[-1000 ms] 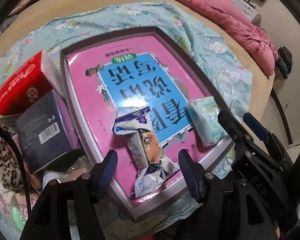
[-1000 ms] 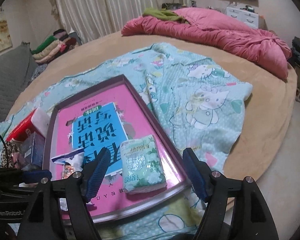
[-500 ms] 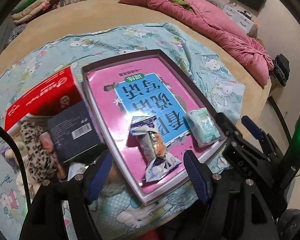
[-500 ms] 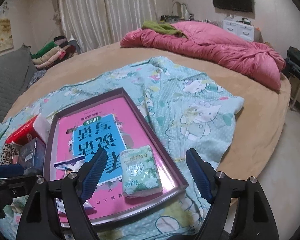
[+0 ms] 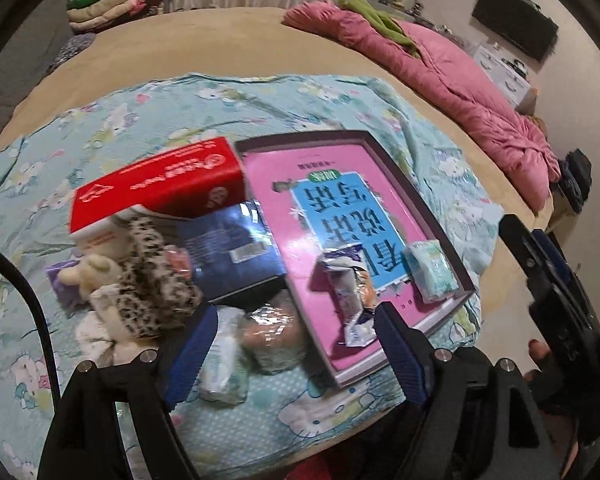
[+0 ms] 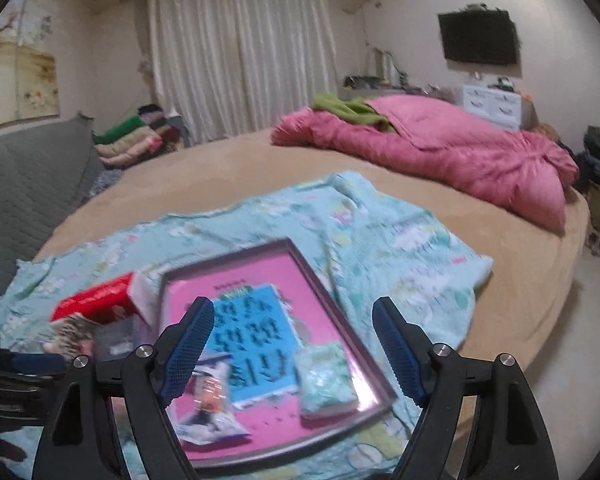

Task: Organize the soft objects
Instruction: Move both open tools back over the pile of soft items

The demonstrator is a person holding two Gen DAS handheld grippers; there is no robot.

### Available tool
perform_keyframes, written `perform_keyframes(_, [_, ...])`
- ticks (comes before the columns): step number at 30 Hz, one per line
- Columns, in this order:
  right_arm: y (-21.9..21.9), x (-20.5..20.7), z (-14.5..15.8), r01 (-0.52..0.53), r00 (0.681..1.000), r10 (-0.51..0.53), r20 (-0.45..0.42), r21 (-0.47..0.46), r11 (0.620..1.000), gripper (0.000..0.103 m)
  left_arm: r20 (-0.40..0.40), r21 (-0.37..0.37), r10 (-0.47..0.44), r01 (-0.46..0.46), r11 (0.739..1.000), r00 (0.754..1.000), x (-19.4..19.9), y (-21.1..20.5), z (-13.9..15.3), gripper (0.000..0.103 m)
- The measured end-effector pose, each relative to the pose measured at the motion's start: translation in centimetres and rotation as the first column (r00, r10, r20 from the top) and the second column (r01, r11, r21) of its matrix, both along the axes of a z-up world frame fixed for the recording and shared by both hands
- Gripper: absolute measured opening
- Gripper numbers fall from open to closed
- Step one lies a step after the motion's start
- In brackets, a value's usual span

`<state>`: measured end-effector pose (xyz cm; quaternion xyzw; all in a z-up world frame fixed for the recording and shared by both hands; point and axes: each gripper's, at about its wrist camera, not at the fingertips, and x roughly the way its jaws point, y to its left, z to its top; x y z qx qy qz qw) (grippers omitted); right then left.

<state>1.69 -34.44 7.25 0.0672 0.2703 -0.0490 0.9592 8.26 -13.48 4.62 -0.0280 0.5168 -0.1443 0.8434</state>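
I count one tray (image 5: pixel 384 148) on the blanket (image 5: pixel 260 96). Inside the tray I see two soft packs: one snack wrapper (image 5: pixel 350 292) and one green tissue pack (image 5: pixel 430 270). Left of the tray I make out two boxes, one red (image 5: pixel 156 184) and one dark blue (image 5: pixel 232 252). Further left of the tray sit one leopard-print cloth (image 5: pixel 152 280) and one cream plush (image 5: pixel 86 274). Just below the tray's left corner lie two more wrapped packs (image 5: pixel 272 336), blurred. Beyond the tray I see one pink quilt (image 6: pixel 440 148).
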Motion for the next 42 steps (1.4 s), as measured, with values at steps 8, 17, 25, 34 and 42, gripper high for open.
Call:
perform_keyframes(8, [2.8,0.0,1.4,-0.075,0.997,0.075,0.004,-0.007,0.997,0.083,0.017,0.025,0.056,-0.056,0.998,0.998,-0.5,3.1,0.7,0.080])
perform_keyframes(17, [5.1,0.1,1.9,-0.148,0.989,0.148,-0.018,0.002,0.989,0.083,0.045,0.015,0.145,-0.146,0.989,0.988,-0.6,8.1,2.1,0.080])
perform_keyframes(25, [7.3,0.1,1.4,-0.217,0.975,0.217,-0.045,-0.006,0.976,0.083,0.038,0.020,0.248,-0.249,0.968,0.968,-0.9,13.2,1.9,0.080])
perform_keyframes(34, [10.3,-0.4,1.0,-0.295,0.953,0.295,-0.072,0.000,0.955,0.083,0.026,0.030,0.296,-0.297,0.955,0.955,-2.0,16.6,0.9,0.080])
perform_keyframes(42, [13.5,-1.0,-0.3,-0.366,0.923,0.364,-0.122,0.007,0.930,0.083,-0.004,0.029,0.325,-0.325,0.945,0.946,-2.9,18.8,-0.7,0.080])
